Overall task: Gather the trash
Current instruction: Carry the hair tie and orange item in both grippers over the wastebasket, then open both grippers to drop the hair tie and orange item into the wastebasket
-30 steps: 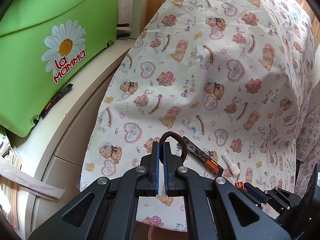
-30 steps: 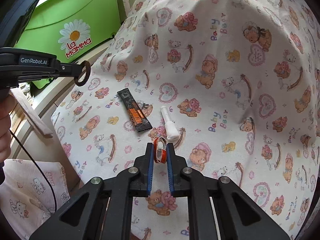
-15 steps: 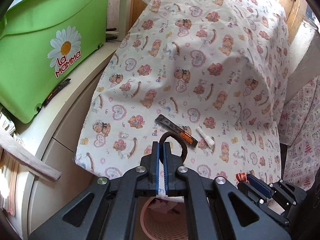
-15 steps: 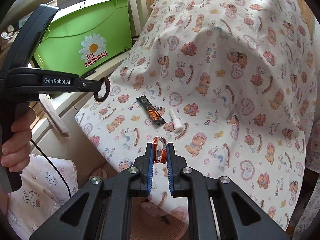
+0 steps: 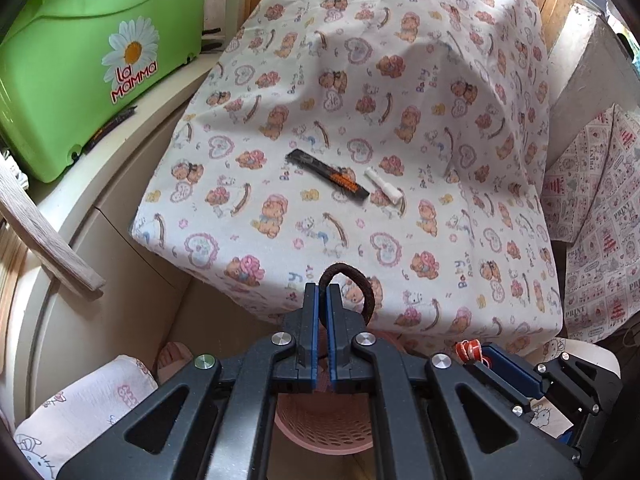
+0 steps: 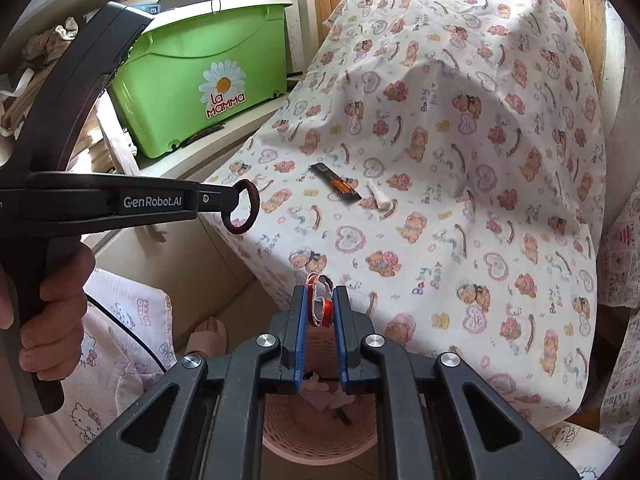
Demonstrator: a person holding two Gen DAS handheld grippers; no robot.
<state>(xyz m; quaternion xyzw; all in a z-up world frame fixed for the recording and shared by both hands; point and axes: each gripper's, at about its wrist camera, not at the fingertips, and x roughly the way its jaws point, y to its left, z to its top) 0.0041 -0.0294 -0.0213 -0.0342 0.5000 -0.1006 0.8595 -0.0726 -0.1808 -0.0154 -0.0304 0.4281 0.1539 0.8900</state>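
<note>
A dark brown hair tie, a thin fuzzy loop, is pinched at one end between the nearly closed jaws of the left gripper and curves out to the side. The right gripper is clamped on a crumpled red and white scrap with torn edges. Both are held over a pink basket with a perforated wall that stands on the floor below the cloth's edge; some bits already lie inside it. On the bear-print cloth a black wrapper with an orange patch lies flat, and a small white tube lies just beside it. A green tub with a daisy sticker sits on the ledge to the left.
</note>
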